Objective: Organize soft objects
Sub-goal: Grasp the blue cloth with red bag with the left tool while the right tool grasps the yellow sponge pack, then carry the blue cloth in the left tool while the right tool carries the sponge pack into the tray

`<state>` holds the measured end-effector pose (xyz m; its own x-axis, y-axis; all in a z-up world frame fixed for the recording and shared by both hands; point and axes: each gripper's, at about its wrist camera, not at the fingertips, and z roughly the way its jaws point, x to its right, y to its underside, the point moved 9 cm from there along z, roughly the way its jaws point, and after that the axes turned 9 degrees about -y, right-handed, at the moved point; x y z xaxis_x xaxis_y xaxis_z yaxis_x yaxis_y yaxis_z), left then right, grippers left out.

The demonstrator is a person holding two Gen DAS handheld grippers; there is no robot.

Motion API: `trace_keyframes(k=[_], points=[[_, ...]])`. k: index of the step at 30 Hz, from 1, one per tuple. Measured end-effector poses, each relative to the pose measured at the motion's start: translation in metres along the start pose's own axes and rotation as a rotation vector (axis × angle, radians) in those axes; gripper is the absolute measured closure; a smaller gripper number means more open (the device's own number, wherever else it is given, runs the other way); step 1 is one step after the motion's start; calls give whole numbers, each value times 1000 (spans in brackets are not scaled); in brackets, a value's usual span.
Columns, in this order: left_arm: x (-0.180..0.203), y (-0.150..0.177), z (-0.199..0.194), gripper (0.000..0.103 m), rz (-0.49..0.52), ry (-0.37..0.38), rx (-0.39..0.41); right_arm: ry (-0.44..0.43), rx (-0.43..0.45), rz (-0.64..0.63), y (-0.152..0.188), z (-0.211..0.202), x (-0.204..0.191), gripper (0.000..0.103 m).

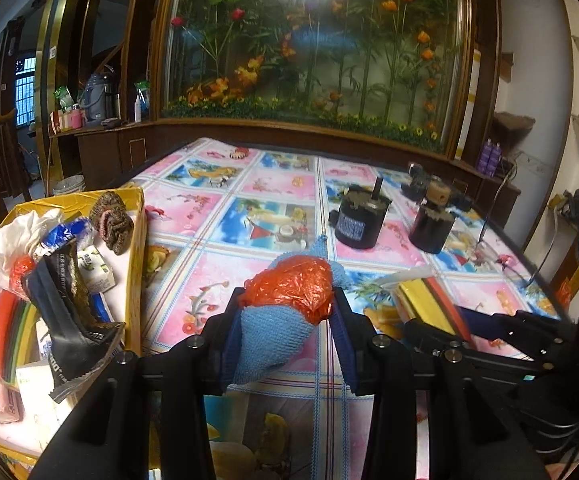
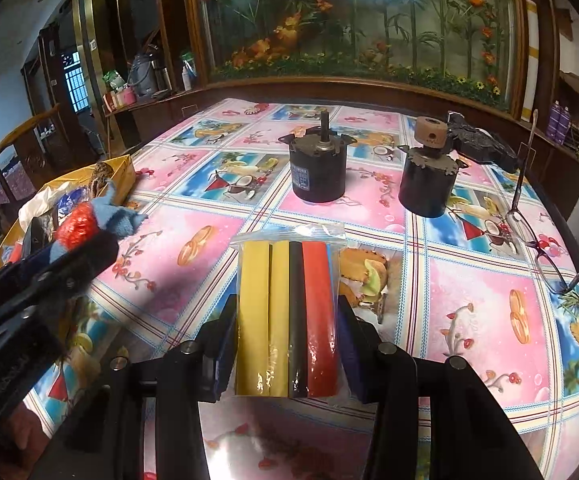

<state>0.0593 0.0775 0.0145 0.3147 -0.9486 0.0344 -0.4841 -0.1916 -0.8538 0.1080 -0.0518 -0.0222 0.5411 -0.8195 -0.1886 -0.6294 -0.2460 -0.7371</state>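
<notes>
My left gripper (image 1: 285, 304) is shut on a blue knitted cloth (image 1: 273, 340) wrapped with a crumpled red plastic bag (image 1: 293, 284), held above the table. It also shows at the left of the right wrist view (image 2: 89, 220). My right gripper (image 2: 287, 308) is shut on a clear bag of yellow, black and red soft strips (image 2: 289, 320), held above the tablecloth; this bag also shows in the left wrist view (image 1: 429, 304). A yellow box (image 1: 135, 240) at the left holds several soft items, among them a brown knitted piece (image 1: 111, 216).
Two black cylindrical motors (image 2: 317, 168) (image 2: 427, 180) stand mid-table on the colourful tablecloth (image 2: 469, 280). Glasses (image 2: 529, 232) lie at the right edge. A dark object (image 2: 481, 144) lies behind the right motor. A flower-decorated glass cabinet (image 2: 369, 20) backs the table.
</notes>
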Motion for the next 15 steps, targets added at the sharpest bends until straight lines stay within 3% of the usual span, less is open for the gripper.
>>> trace_keyframes(k=[7,15], points=[[-1,-5,-18,64,-11,36,55,30,27,25,-2,-4,2,54],[-16,-14,-37,63,-18,40,98,16,42,9,-3,-6,-22,54]])
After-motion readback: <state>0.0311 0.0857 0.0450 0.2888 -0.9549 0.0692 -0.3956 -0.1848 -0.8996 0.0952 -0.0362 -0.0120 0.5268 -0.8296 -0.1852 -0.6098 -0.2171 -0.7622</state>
